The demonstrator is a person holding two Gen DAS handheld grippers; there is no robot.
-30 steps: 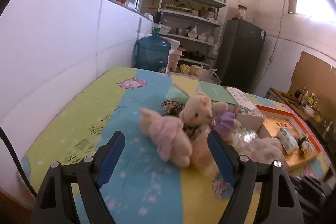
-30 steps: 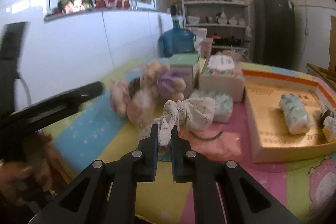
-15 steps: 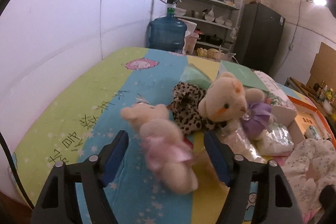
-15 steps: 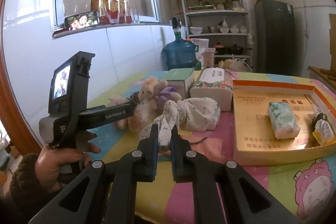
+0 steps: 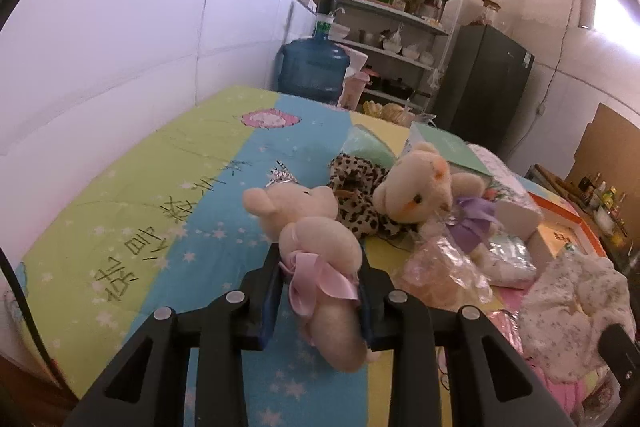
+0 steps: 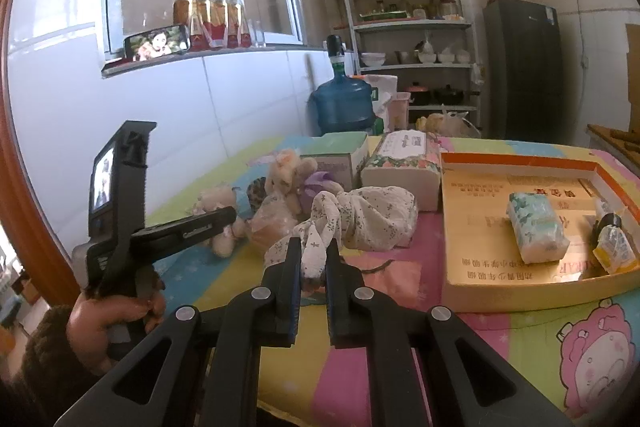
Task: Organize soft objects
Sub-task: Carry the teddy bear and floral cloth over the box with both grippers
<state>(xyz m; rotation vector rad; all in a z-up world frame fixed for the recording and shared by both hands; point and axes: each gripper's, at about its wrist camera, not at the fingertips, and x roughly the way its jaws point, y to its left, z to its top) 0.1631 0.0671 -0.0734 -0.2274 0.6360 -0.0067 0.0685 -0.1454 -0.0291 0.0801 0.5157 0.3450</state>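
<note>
Lying between the closing left jaws, pink-bowed plush bear point(image 5: 320, 247); right jaws pinching floral cloth point(image 6: 360, 215).

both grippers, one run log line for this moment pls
left gripper: closing around pink-bow teddy | right gripper: shut on floral cloth | teddy on table cover | box: not reached

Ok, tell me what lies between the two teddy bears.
A leopard-print plush lies between the pink-bow bear and the purple-bow bear, shown in the left wrist view.
</note>
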